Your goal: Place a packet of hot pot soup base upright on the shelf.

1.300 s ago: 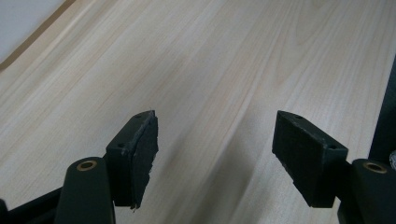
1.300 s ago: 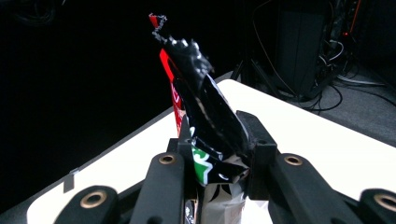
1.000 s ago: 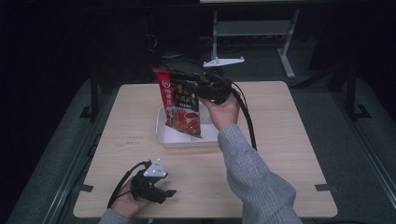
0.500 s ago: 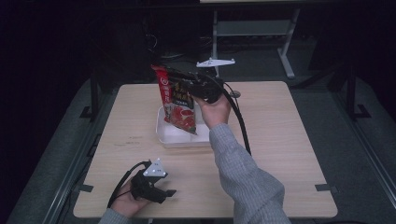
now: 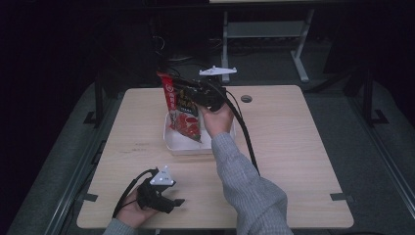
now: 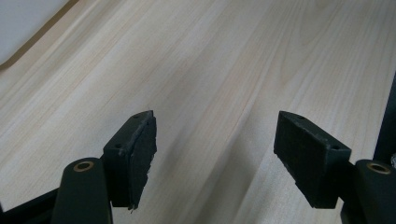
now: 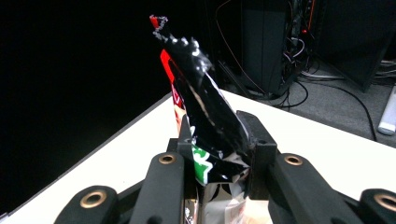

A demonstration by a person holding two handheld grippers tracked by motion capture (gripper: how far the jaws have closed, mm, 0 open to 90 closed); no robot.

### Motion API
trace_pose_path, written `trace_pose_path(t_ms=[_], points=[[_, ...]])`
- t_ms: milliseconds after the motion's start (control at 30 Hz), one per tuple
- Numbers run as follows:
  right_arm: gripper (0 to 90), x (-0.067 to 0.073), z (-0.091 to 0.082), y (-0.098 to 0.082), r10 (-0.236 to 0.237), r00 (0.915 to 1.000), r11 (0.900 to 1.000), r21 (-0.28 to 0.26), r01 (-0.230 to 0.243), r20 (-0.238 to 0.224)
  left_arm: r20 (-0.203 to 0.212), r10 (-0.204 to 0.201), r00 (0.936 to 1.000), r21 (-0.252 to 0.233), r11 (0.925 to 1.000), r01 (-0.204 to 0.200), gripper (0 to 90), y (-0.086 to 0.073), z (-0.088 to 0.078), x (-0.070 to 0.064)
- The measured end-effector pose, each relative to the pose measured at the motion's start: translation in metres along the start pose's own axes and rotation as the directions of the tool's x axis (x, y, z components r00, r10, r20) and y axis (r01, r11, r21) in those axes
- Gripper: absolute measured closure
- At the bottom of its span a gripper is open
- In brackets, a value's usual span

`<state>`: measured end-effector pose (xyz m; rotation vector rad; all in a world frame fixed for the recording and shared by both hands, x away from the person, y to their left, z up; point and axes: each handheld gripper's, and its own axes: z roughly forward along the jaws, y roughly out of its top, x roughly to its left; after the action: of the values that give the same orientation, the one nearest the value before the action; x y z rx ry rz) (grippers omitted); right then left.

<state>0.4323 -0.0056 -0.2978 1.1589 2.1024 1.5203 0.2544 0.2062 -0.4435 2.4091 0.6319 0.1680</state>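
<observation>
In the high view the right gripper [image 5: 192,98] holds a red pouch [image 5: 181,110] upright over a white tray [image 5: 172,142] that sits near the middle of the table [image 5: 293,147]. The pouch's lower end hangs inside the tray, though whether it touches the tray floor cannot be told from here. The right gripper view brings what the high view cannot: both black jaws press on the pouch [image 7: 210,135] from either side, pinching its crumpled foil, with the torn red top corner rising above them.

The left gripper [image 5: 171,201] rests at the table's near edge, well apart from the tray, gripped by the left hand [image 5: 131,211]. The high view leaves its jaws too small to read; the left gripper view shows them spread wide over bare wood [image 6: 224,70], nothing between the pads, and a pale strip of the tray [image 6: 23,23] at the upper left corner.
</observation>
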Motion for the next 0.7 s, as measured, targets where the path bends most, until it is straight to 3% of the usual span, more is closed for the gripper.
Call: trace_pose_path(t_ms=[467,667,700], points=[[71.7,0.008,0.013,-0.016,-0.024,0.9995,1.0,0.004,0.024,0.021,0.002,0.0,1.0,0.002,1.0,0.0,29.2,0.0,0.0,0.0],[70.5,0.008,0.019,-0.027,-0.017,0.9997,0.999,0.029,0.017,0.017,0.0,0.0,1.0,-0.001,1.0,0.0,29.2,0.0,0.0,0.0],[69.3,0.007,0.019,-0.029,-0.001,1.0,1.0,0.024,0.001,-0.002,0.0,-0.001,1.0,0.0,1.0,0.001,29.2,0.0,0.0,0.0]])
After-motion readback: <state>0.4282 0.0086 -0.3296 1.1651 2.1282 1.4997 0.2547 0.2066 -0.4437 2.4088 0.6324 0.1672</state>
